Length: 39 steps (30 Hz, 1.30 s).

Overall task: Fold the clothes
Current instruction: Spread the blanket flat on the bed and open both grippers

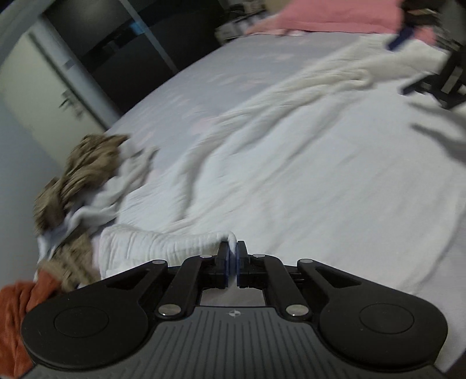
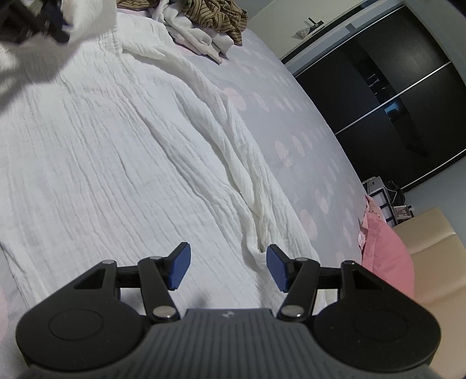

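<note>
A wide cloth (image 2: 110, 151) lies spread on the bed (image 2: 305, 122), filling the left and centre of the right wrist view. A heap of clothes (image 2: 209, 20) sits at the upper centre — beyond the cloth. A pillow (image 2: 384, 250) lies at the lower right, a wardrobe (image 2: 393, 96) behind the bed at the upper right.

left gripper (image 1: 232, 262) pinched closed on white cloth (image 1: 262, 175), right gripper (image 2: 228, 266) spread wide
</note>
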Each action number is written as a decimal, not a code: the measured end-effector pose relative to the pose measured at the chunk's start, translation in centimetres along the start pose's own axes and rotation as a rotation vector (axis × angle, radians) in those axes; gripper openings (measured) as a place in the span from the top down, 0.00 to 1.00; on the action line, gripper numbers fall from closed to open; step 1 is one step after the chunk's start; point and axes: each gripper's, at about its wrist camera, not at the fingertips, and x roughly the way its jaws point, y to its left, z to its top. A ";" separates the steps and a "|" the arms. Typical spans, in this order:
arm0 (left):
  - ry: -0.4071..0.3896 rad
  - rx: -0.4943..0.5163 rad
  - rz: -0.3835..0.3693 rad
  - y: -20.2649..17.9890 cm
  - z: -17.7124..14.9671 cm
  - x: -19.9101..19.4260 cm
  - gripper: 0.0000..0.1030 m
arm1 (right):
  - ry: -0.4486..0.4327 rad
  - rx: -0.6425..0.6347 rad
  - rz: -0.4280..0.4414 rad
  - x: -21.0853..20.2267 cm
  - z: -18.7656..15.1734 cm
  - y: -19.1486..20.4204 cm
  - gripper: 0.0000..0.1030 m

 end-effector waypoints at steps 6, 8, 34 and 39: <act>-0.021 0.012 -0.080 -1.7 0.3 -0.9 0.68 | -0.012 -0.010 -0.008 -0.5 -0.4 -0.1 0.38; -0.037 -0.009 -0.069 -1.7 0.3 -1.6 0.63 | -0.013 -0.008 -0.010 -0.5 -0.5 -0.2 0.37; 0.064 -0.498 -0.024 7.4 -3.6 1.5 0.94 | -0.004 -0.024 0.010 -0.2 -1.4 0.4 0.35; 0.015 -0.477 -0.029 7.3 -2.8 0.4 0.97 | 0.003 -0.030 0.013 0.1 -1.5 0.5 0.35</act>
